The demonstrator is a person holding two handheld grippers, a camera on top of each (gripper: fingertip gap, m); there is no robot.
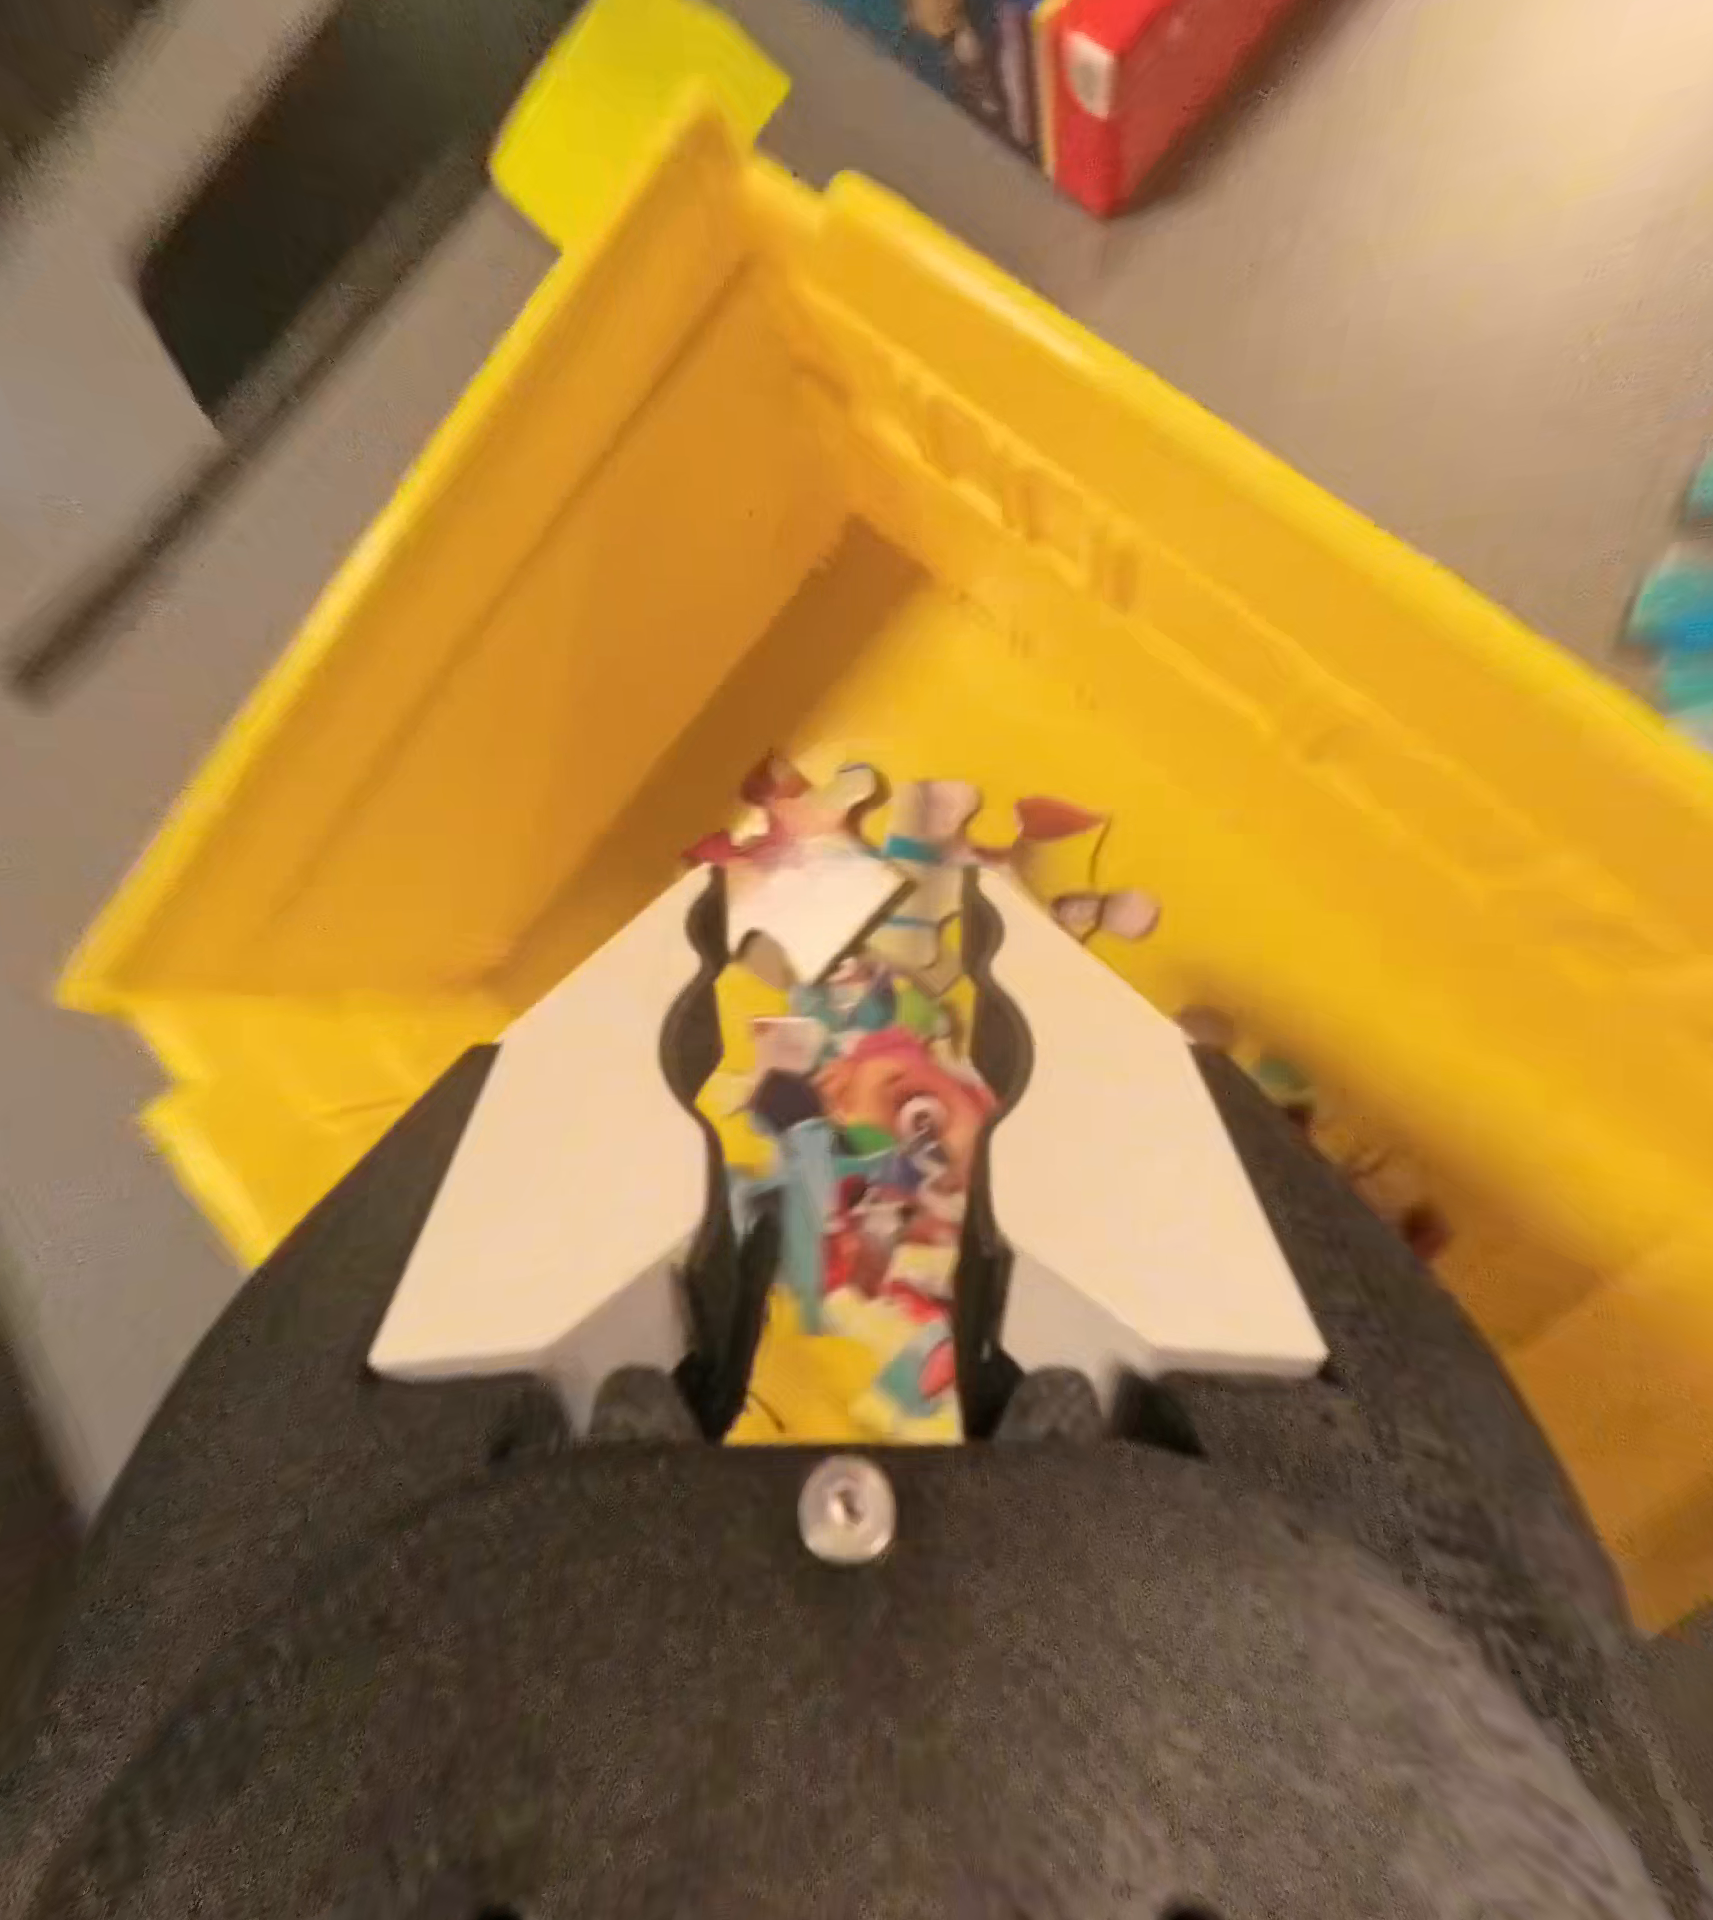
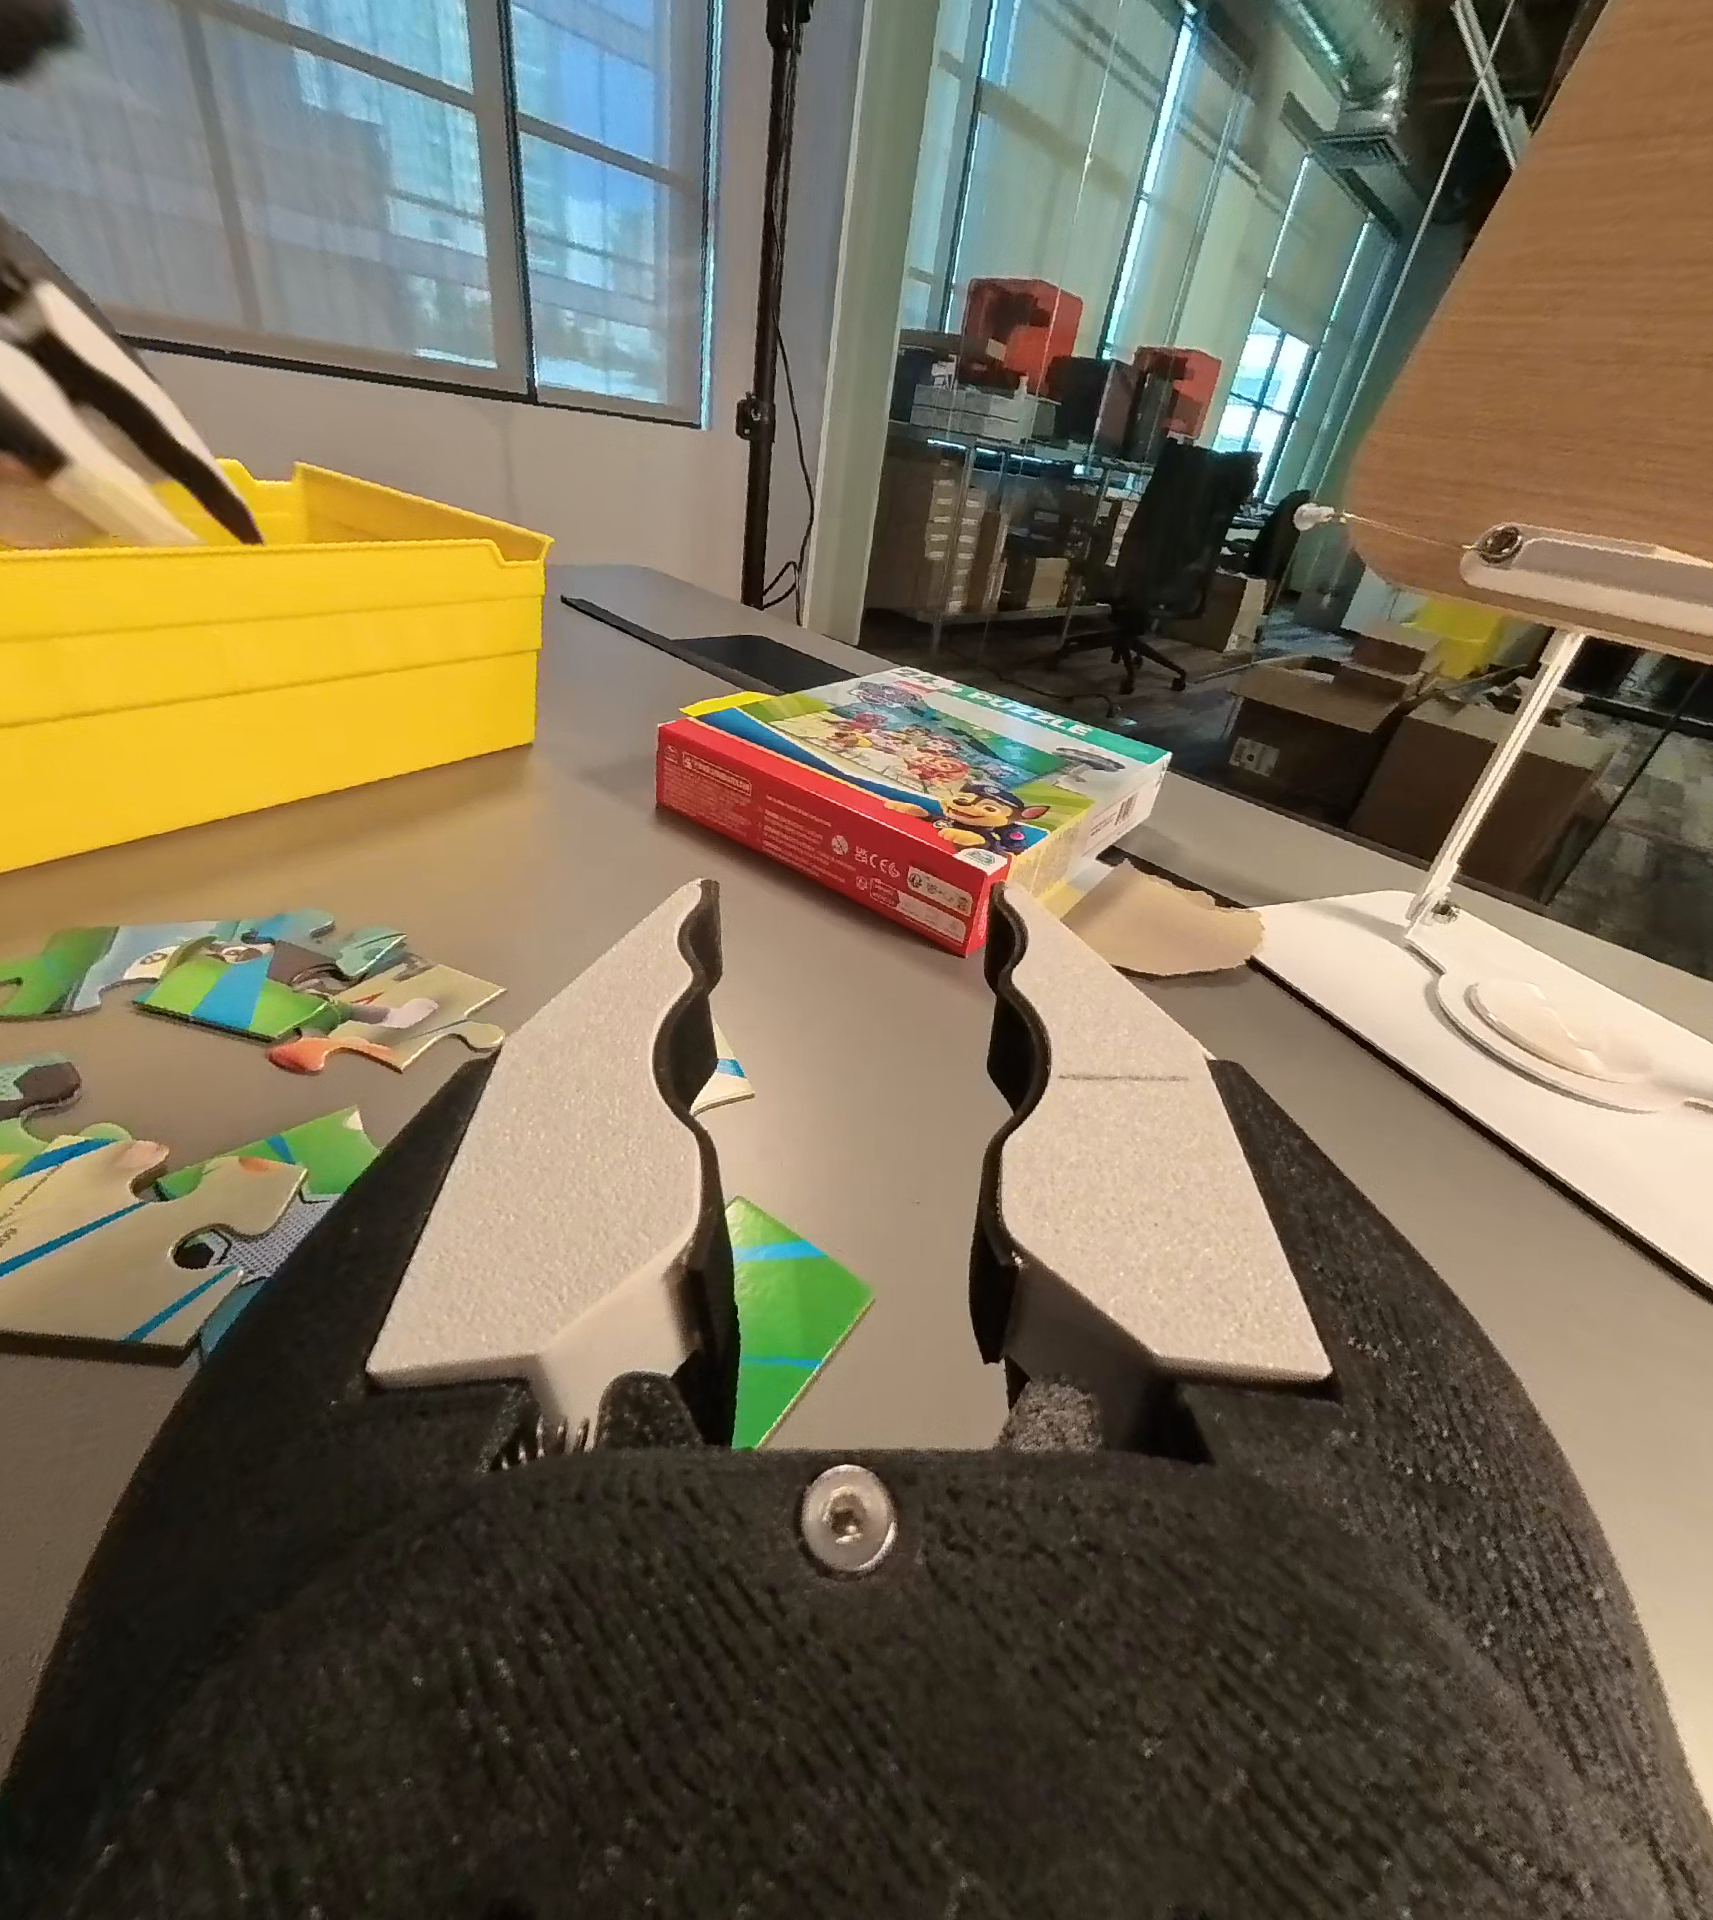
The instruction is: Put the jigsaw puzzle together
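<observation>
My left gripper [image 1: 844, 883] is tipped down into a yellow bin [image 1: 540, 623], over a heap of colourful puzzle pieces [image 1: 873, 1122]. A piece lying white side up [image 1: 800, 914] and a beige one [image 1: 925, 914] sit between its fingertips, which stand apart. The view is blurred. The left gripper also shows in the right wrist view [image 2: 208, 520], at the bin's [image 2: 208, 675] rim. My right gripper [image 2: 852, 904] is open and empty above the grey table [image 2: 831, 1091]. A green piece [image 2: 790, 1299] lies on the table under its left finger.
Loose and joined puzzle pieces [image 2: 239, 987] lie on the table to the left. A red-sided puzzle box [image 2: 893, 810] lies ahead, with torn brown card [image 2: 1174, 935] beside it. A white lamp base [image 2: 1558, 1091] is at the right.
</observation>
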